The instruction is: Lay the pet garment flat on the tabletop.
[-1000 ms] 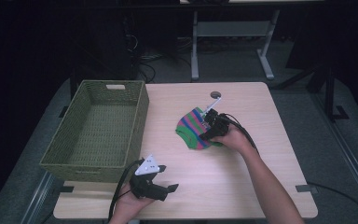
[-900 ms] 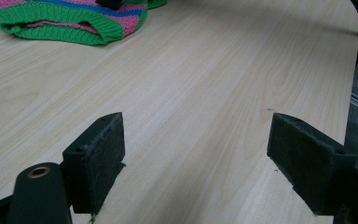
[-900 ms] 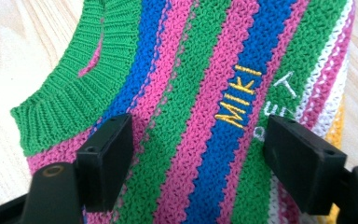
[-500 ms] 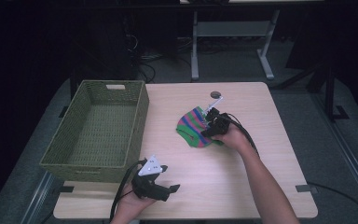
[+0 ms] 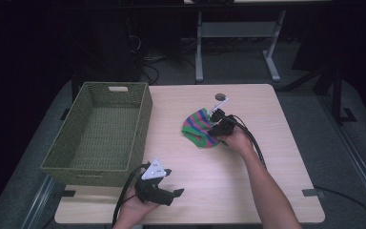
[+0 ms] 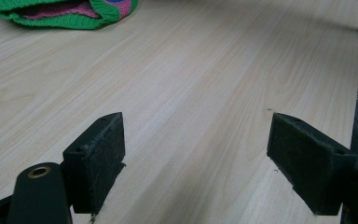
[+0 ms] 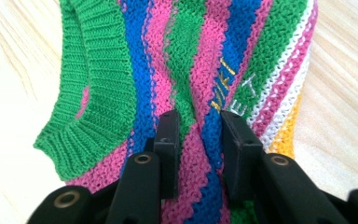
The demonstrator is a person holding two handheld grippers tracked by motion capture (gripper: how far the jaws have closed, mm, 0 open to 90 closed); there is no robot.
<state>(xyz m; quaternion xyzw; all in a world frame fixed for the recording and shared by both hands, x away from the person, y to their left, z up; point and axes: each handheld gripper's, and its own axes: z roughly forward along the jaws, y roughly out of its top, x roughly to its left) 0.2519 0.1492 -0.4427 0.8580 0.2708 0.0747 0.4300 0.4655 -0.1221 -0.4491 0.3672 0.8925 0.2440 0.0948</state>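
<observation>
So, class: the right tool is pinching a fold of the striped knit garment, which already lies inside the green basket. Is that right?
Not quite. The right tool does pinch a fold of the striped knit garment, its jaws having just been closing on it, but the garment lies on the table, beside the green basket, not inside it. The high view shows this.
</observation>
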